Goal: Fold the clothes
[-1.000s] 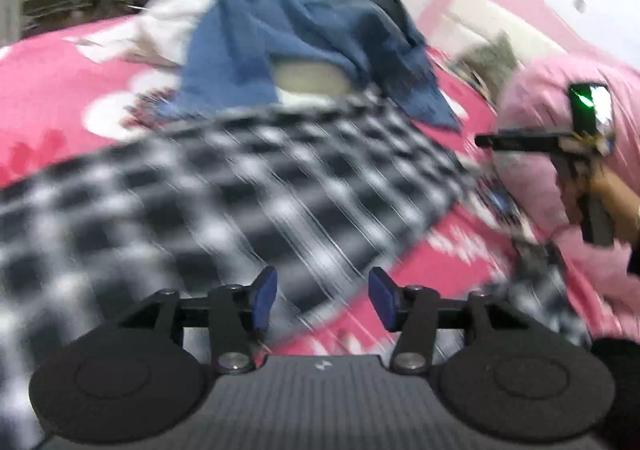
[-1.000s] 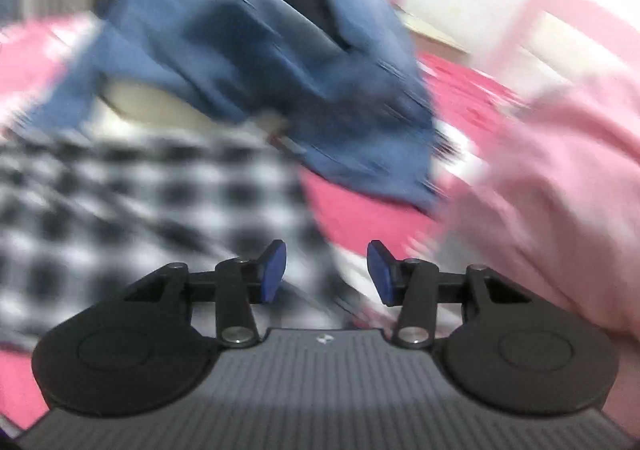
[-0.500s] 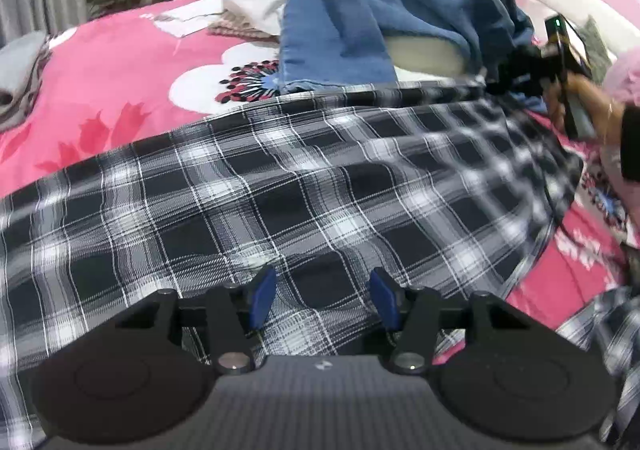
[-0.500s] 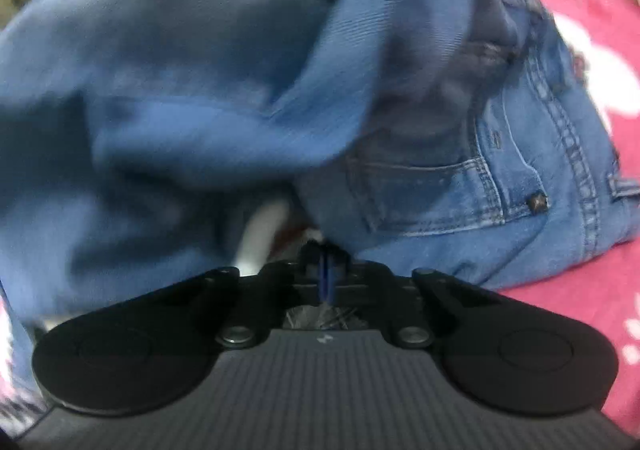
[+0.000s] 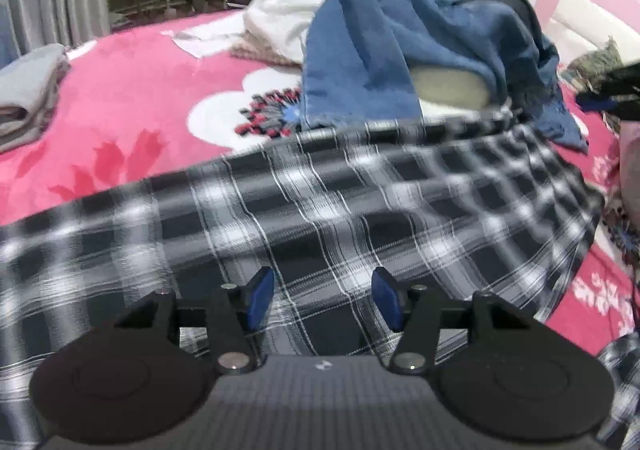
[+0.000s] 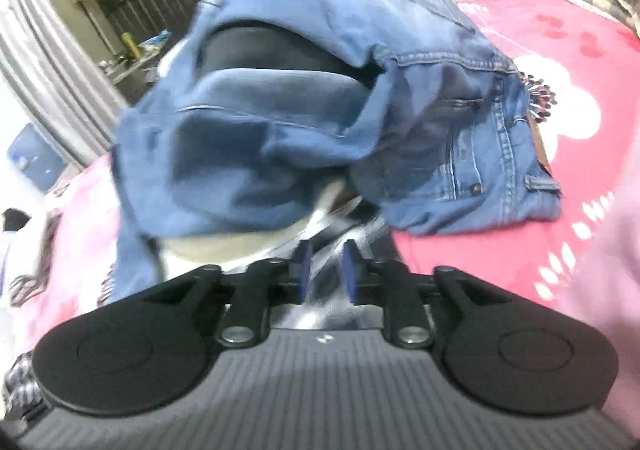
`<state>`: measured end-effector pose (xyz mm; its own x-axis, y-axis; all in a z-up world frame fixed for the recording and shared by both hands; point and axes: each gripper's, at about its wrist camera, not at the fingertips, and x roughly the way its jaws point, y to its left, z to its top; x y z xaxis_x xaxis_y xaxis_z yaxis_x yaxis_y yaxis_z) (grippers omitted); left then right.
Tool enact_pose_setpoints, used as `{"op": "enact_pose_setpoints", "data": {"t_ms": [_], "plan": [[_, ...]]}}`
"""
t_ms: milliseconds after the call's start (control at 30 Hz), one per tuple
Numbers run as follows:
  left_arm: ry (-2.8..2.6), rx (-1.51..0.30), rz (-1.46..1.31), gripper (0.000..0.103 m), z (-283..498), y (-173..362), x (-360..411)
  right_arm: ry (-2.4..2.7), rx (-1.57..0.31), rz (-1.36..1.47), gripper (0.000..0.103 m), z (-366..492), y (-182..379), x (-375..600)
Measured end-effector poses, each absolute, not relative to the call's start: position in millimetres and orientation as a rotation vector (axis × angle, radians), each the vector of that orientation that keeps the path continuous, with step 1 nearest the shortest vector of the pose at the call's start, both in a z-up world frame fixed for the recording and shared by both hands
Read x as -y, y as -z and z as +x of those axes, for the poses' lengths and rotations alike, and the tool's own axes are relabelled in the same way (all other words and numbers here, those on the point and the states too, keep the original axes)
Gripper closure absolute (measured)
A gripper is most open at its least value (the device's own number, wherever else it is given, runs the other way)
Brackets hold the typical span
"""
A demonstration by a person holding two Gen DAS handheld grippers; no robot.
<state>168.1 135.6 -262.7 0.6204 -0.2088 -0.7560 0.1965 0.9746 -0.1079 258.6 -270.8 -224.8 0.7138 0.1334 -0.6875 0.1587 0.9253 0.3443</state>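
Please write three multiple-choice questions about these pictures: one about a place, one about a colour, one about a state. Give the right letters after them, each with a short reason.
1. Where do the jeans lie?
A. On a heap at the far edge of the checked shirt
B. Folded flat beside the grey clothes
C. On the floor

2. What colours has the checked shirt?
A. Red and yellow
B. Black and white
C. Green and brown

3. How is the left gripper?
A. Shut on the jeans
B. Shut on the bedspread
C. Open, holding nothing

Answers:
1. A: in the left wrist view the jeans sit piled on other clothes just past the shirt's far edge.
2. B: the shirt spread on the pink bedspread shows black and white checks.
3. C: its blue fingers stand wide apart above the shirt, with nothing between them.
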Motion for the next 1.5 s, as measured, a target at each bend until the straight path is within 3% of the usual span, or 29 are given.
{"op": "enact_pose_setpoints", "data": {"t_ms": [300,500,600,700,833,1067,1200,1300,1400,1500], "plan": [[0.079,-0.723,0.013,0.045,81,164,-209,-0.143,-0.628,0.282,0.076,145,142,236],[-0.109,-0.69,0.026,0.041,4,94,-290,-0.273,-0.409,0.244,0.07,44,69,211],[-0.198,-0.719,0.042,0.04,-40,84,-320,-0.324,-0.313,0.296,0.05,-7,39,213],[-0.283,-0.769,-0.009,0.04,-78,93,-352,-0.358,-0.326,0.387,0.047,-43,29,216],[-0.326,-0.85,-0.243,0.04,-120,137,-391,-0.346,-0.479,0.616,0.046,-57,65,221],[-0.394,-0.974,-0.658,0.042,-194,215,-460,-0.321,-0.923,1.123,0.046,-39,208,194],[-0.357,-0.97,-0.766,0.044,-196,247,-457,-0.196,-1.127,1.119,0.046,-59,263,171],[-0.334,-0.963,-0.769,0.048,-187,257,-438,-0.062,-1.141,1.019,0.046,-75,274,176],[-0.335,-0.976,-0.736,0.059,-177,266,-420,0.008,-1.072,0.997,0.046,-81,272,198],[-0.363,-1.001,-0.687,0.085,-181,267,-415,0.061,-0.998,1.06,0.046,-78,276,214]]}}
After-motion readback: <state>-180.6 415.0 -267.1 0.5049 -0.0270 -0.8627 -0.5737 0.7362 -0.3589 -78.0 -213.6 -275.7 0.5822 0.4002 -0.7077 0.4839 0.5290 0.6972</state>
